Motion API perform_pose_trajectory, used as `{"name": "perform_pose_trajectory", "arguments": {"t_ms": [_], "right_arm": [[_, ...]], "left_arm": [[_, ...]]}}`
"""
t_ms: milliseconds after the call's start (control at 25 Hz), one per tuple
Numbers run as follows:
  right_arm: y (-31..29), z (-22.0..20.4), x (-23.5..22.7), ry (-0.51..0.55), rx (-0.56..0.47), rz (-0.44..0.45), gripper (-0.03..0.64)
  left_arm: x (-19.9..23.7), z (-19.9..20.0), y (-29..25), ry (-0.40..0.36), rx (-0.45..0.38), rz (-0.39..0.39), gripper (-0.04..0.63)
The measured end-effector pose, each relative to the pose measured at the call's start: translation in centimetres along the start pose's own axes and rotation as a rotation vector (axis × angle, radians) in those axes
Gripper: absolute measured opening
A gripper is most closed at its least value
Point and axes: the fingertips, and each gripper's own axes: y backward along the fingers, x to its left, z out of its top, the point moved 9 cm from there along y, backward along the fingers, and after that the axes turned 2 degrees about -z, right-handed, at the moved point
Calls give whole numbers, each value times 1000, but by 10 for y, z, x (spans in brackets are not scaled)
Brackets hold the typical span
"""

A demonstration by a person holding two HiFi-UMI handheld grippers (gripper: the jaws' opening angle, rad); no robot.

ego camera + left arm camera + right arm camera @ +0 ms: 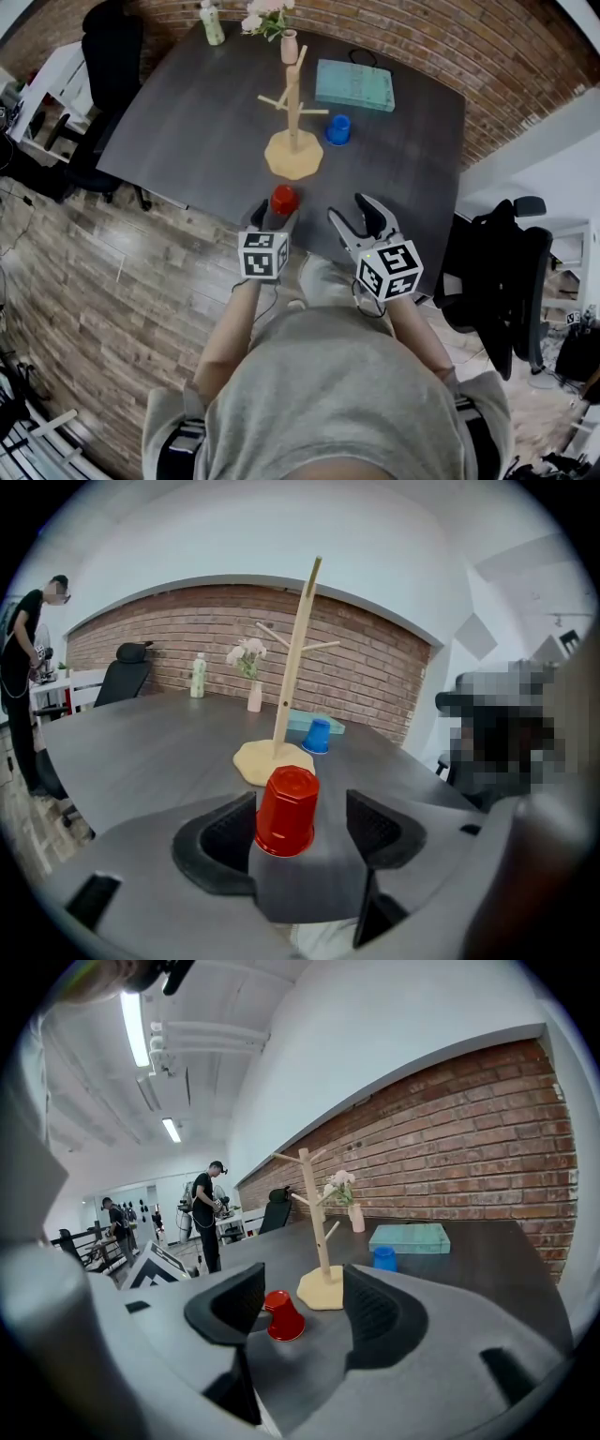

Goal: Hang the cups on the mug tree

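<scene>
A red cup (284, 199) (286, 812) stands upside down near the front edge of the dark table (197, 122). My left gripper (277, 216) (302, 829) is open around it; the cup sits close to the left pad, with a gap to the right one. The wooden mug tree (293, 112) (295, 658) (317, 1218) stands beyond, its pegs bare. A blue cup (338, 129) (317, 736) (384, 1258) sits upside down right of its base. My right gripper (349, 210) (300, 1312) hangs open and empty to the right of the red cup (281, 1316).
A teal box (354, 84) lies at the back right of the table. A pink vase with flowers (289, 45) and a bottle (213, 23) stand at the far edge. Office chairs (112, 56) flank the table. People stand (206, 1213) far off.
</scene>
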Motion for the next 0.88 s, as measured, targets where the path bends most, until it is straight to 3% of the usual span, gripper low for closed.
{"name": "perform_pose_trajectory", "arguments": {"t_ms": [200, 360, 880], "right_arm": [[-12, -1, -4, -2, 10, 6, 256], [-17, -3, -6, -10, 17, 8, 245], [-16, -7, -4, -37, 15, 1, 241]], "left_arm": [[7, 1, -10, -15, 9, 22, 273], [10, 3, -11, -23, -5, 38, 163], [12, 13, -8, -26, -33, 24, 156]]}}
